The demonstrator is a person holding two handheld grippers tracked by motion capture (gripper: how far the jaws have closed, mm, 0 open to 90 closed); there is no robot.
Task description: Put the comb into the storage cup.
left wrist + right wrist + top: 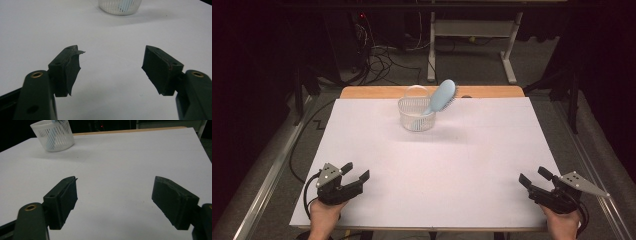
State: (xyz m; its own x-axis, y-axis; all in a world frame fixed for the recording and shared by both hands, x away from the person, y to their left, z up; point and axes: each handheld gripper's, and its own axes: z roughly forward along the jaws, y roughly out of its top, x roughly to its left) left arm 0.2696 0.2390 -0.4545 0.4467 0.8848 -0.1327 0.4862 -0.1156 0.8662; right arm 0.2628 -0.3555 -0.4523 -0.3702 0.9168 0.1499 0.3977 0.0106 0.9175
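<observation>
A white slotted basket (pixel 416 116) stands at the far middle of the white table (pixel 432 165), with a light blue hairbrush (pixel 442 96) leaning in it, head up and to the right. The basket's base (pixel 120 6) shows at the top of the left gripper view, and the basket (pixel 53 136) sits at the top left of the right gripper view. My left gripper (pixel 355 171) rests open near the front left corner, empty (pixel 111 62). My right gripper (pixel 534 176) rests open near the front right corner, empty (pixel 115 192).
A wooden strip (pixel 372 92) runs along the table's far edge. Behind the table are cables (pixel 377 57) on the floor and a white desk frame (pixel 472 30). Metal rails (pixel 267 175) flank the table on both sides.
</observation>
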